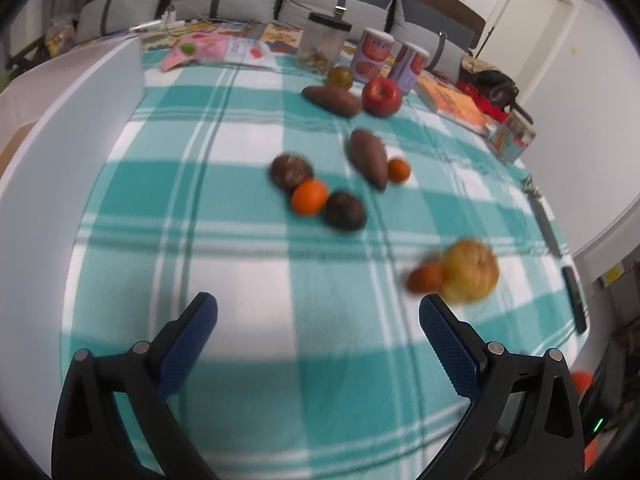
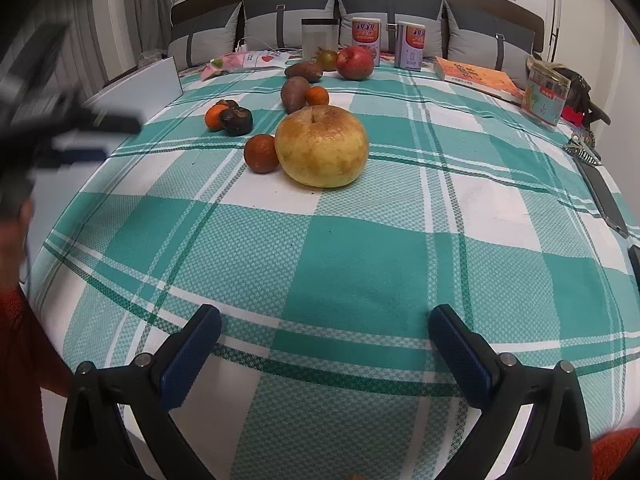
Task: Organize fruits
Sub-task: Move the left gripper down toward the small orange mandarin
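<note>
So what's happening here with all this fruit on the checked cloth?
A person holds two tools for sorting fruit. Both the left hand-held gripper and the right hand-held gripper are open and empty above the checked cloth. Nothing is picked up yet; the big yellow fruit, red apple and small oranges lie scattered ahead.

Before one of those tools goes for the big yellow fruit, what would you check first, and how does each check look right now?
1. Right tool open and empty: ok.
2. Left tool open and empty: ok.
3. Big yellow fruit in clear view, nothing on top of it: ok.
4. Room around it: not ok, a small dark orange fruit sits right against its side.
5. Checked cloth bare between right tool and fruit: ok.
6. Where the fruit should go: cannot tell, no bowl or basket shows.
</note>
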A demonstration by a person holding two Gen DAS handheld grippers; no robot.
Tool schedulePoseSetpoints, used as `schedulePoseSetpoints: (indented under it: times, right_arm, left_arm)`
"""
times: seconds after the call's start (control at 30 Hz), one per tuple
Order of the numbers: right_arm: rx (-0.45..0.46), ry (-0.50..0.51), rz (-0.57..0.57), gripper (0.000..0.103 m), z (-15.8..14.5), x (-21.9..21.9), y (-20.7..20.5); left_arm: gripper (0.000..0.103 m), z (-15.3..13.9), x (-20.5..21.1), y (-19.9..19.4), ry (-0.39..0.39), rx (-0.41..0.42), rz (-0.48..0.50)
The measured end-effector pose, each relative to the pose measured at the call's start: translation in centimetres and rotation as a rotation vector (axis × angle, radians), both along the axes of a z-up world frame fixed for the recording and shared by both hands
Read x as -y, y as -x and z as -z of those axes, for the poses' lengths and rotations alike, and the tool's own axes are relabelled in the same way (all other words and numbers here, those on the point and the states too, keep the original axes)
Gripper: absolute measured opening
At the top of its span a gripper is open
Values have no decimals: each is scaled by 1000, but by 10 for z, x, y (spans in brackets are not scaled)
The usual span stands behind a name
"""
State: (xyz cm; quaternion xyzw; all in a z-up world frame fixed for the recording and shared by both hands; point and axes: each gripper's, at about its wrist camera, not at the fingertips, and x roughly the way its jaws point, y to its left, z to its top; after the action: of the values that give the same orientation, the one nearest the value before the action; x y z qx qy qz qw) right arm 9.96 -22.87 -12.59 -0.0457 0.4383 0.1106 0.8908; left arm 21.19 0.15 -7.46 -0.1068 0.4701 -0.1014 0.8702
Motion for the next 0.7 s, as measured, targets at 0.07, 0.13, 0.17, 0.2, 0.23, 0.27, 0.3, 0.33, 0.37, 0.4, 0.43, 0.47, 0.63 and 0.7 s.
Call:
schedulePoseSetpoints:
  times: [0.07,0.13,0.17,0.2,0.23,0.27,0.3,0.33,0.37,0.4,0.43,0.47,0.63,0.7]
  right_arm:
    - [-2,-4,-4,103,0,0,0]
    - [-1,-8,-7,103,-1,0,1]
    - [-1,-12,-7,103,-1,0,1]
    - [0,-16,-7,103,-2,1,2]
    - [-1,-20,-5,103,-2,2,2]
    - [-2,-24,-4,103,-2,3,2]
    - [-3,-29,-2,103,-3,4,2]
    - [-5,-35,1,103,-3,5,1]
    - [-6,-40,5,103,-3,6,0]
    - [-8,-45,8,103,-3,8,0]
    - [-11,-49,11,103,-3,9,-1]
    - [-13,-53,14,103,-3,10,-2]
    - [-16,-72,23,103,-3,13,-4]
    - [-16,-76,23,103,-4,13,-5]
  left_arm:
    - [101,-1,3,-32,5,-13,-25]
    - [100,5,-1,-58,15,-38,-80]
    - [100,12,-4,-71,35,-60,-118]
    - [100,18,-7,-78,51,-80,-144]
    - [100,25,-10,-85,63,-101,-167]
    - [100,32,-10,-91,69,-123,-182]
    - [100,37,-9,-94,62,-137,-190]
    - [100,41,-8,-97,48,-143,-195]
    - [100,45,-7,-99,29,-146,-199]
    - [100,48,-7,-100,15,-151,-202]
    - [99,52,-8,-100,1,-160,-209]
    - [99,54,-10,-99,-7,-165,-220]
    - [99,53,-32,-85,-1,-165,-241]
    - [99,52,-43,-71,-12,-175,-241]
